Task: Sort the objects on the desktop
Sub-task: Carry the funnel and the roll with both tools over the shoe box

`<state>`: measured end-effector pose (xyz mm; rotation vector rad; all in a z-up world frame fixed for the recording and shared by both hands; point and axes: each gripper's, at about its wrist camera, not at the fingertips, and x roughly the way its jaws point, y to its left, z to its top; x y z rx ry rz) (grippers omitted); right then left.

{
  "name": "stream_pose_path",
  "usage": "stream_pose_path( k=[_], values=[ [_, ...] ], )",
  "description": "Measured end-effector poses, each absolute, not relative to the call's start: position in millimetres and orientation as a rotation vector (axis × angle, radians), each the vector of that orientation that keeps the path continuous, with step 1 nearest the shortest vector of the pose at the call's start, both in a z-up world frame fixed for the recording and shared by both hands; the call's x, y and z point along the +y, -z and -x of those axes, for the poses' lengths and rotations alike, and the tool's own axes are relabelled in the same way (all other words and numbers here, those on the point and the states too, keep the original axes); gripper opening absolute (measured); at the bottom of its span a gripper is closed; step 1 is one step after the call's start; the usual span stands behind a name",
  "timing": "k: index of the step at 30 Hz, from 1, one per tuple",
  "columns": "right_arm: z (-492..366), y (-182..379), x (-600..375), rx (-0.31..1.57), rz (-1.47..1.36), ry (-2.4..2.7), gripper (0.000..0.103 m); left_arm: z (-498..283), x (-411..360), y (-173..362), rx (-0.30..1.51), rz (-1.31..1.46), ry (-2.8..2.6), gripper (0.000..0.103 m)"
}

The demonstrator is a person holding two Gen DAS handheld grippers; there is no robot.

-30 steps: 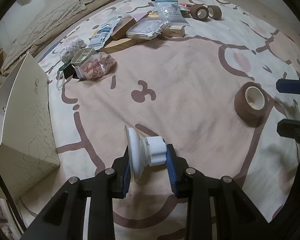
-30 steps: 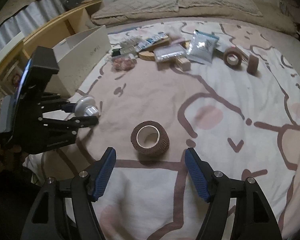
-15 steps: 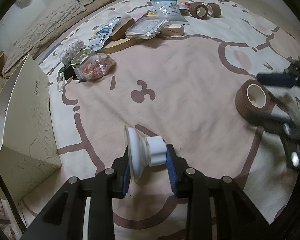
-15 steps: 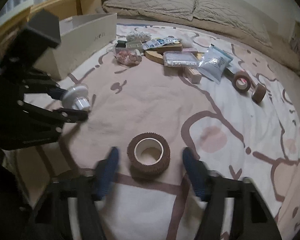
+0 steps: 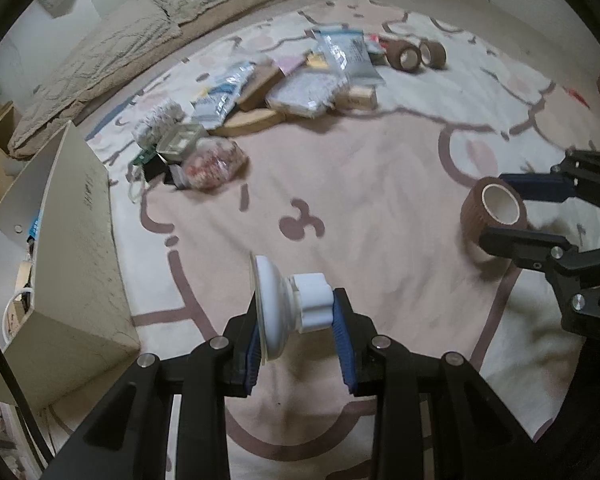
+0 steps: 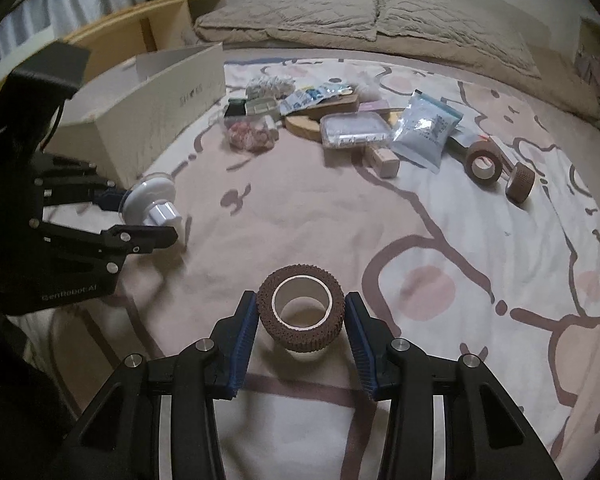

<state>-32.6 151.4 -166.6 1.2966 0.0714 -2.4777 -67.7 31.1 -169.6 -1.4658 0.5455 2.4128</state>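
From where I stand, both tools are loaded. The left gripper (image 5: 298, 332) is clamped on a white suction-cup knob (image 5: 290, 314), carried in the air just beside the open white box (image 5: 76, 256) at the edge of the bed. The right gripper (image 6: 300, 328) has its blue pads pressed on either side of a brown bandage roll (image 6: 300, 308), which sits between the fingers with its hollow core facing up; whether it has left the patterned blanket (image 6: 380, 220) I cannot tell. The sorting looks barely under way to me. Something lies inside the box, but it is too hidden to name. Most of the clutter is unsorted further up the blanket: two more brown rolls (image 6: 498, 170) lying close together, a silvery zip pouch (image 6: 426, 132), a clear plastic case (image 6: 356, 130), a small bag of pinkish bits (image 6: 250, 136), a round wooden board (image 6: 304, 124) and other packets heaped around them. I judge these two items go into the box next, with the whole pile left to clear.
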Motion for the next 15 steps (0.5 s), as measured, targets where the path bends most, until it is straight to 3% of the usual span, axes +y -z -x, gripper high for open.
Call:
stream_pose_path(
  k=[15],
  values=[
    [67.8, 114.9, 132.9, -0.003, -1.11, 2.45, 0.045, 81.6, -13.3, 84.3, 0.374, 1.29, -2.647, 0.031]
  ],
)
